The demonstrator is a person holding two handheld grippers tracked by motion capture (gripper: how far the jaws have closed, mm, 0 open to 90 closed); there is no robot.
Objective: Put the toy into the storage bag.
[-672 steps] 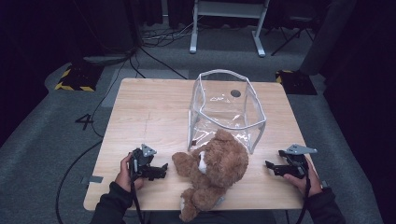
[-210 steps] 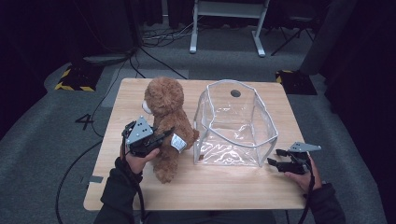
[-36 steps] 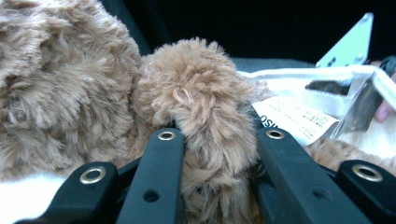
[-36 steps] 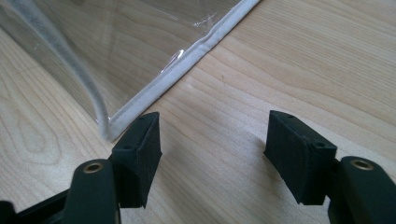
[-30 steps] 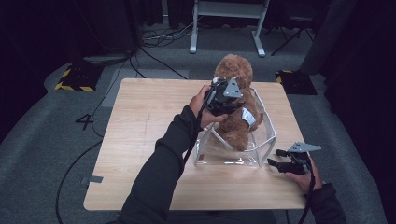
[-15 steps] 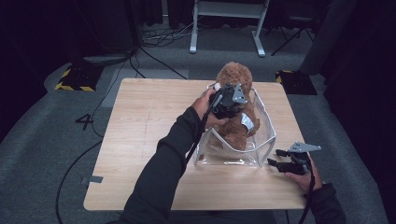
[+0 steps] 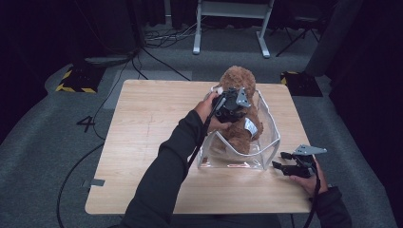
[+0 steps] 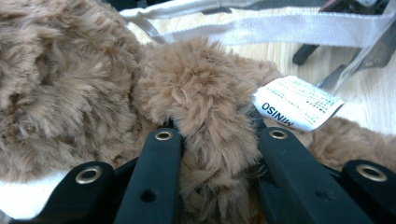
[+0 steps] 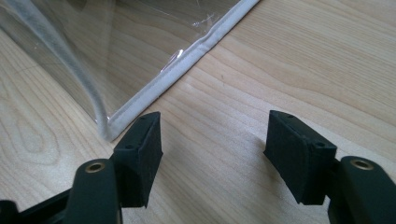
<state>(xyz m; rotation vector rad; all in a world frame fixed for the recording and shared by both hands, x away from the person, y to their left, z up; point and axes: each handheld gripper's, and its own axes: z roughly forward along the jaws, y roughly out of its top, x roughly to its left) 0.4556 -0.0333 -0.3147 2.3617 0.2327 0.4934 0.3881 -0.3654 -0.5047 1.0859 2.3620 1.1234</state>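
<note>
A brown teddy bear [image 7: 236,80] stands upright inside a clear plastic bag [image 7: 268,142] with white trim, on a wooden table [image 7: 152,123]. My left gripper [image 7: 234,107] is over the bag's mouth, shut on the bear's body. In the left gripper view, fur bulges between the two black jaws of the left gripper [image 8: 219,140], and a white label [image 8: 296,102] hangs from the bear [image 8: 70,84]. My right gripper [image 7: 285,167] rests on the table just right of the bag's near corner. It stands open, and only bare wood lies between the jaws of the right gripper [image 9: 212,140], near the bag's seam [image 9: 187,60].
The bag stands at the right half of the table, its near edge close to the front right corner. Black cables [image 7: 157,57] and a white frame's legs [image 7: 228,28] lie on the grey floor beyond the far edge. A yellow-black marked block [image 7: 76,78] sits at the far left.
The bear, once lying on the table in front of the bag, was lifted by my left gripper and brought over it. In the last second it sank slightly into the bag. The right gripper stayed still.
</note>
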